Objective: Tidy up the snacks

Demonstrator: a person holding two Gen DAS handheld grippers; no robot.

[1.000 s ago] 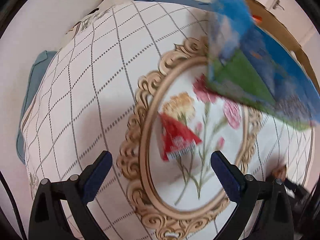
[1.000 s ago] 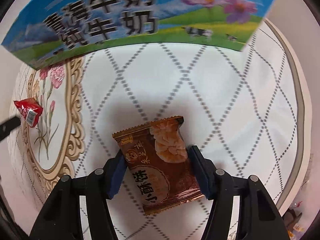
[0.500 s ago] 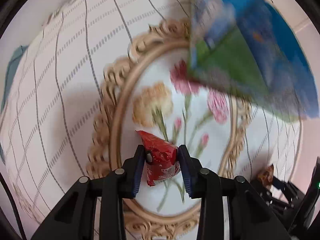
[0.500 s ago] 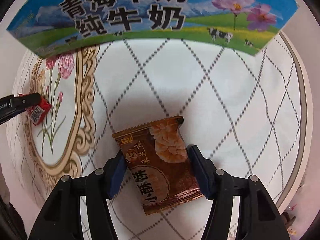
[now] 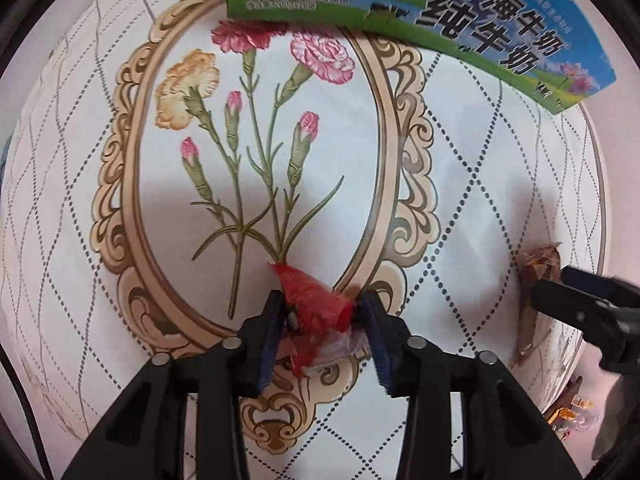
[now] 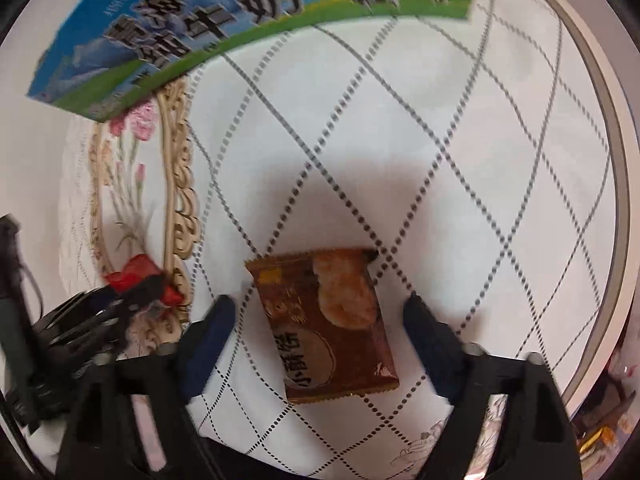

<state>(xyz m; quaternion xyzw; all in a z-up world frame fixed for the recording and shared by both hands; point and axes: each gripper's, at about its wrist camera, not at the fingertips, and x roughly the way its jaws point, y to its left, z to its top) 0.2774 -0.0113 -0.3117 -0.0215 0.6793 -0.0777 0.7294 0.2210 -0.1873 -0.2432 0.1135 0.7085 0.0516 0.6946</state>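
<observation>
Your left gripper (image 5: 322,316) is closed on the red snack packet (image 5: 316,306); both blue pads press its sides. The packet is small, of shiny red foil, crumpled, with one pointed corner that sticks up toward the flower stems. A clear or pale part of the wrapper shows lower between the fingers. It sits at the bottom edge of the golden oval frame (image 5: 128,200) that is printed on the white tablecloth (image 5: 60,240), just over the frame's inner line. From the right wrist view you see the same red packet (image 6: 138,276) at the left side, in the tips of the left gripper (image 6: 136,288); this view is a little blurred.

Your right gripper (image 6: 320,320) has its jaws apart. The brown snack packet (image 6: 324,324) lies flat on the cloth between the fingers, and a gap shows on each side, so no pad touches it. This packet is rectangular, glossy brown, with a picture of golden pastry pieces in its upper part and white Chinese characters in a round label lower. Its top edge is toothed. In the left wrist view the brown packet (image 5: 538,280) appears at the right edge, near the dark finger of the right gripper (image 5: 592,304).

A milk carton (image 6: 240,20) in blue and green, with big dark characters, stands at the far side of the cloth, behind both packets. Its near edge covers the top of the printed carnations (image 5: 256,80)
</observation>
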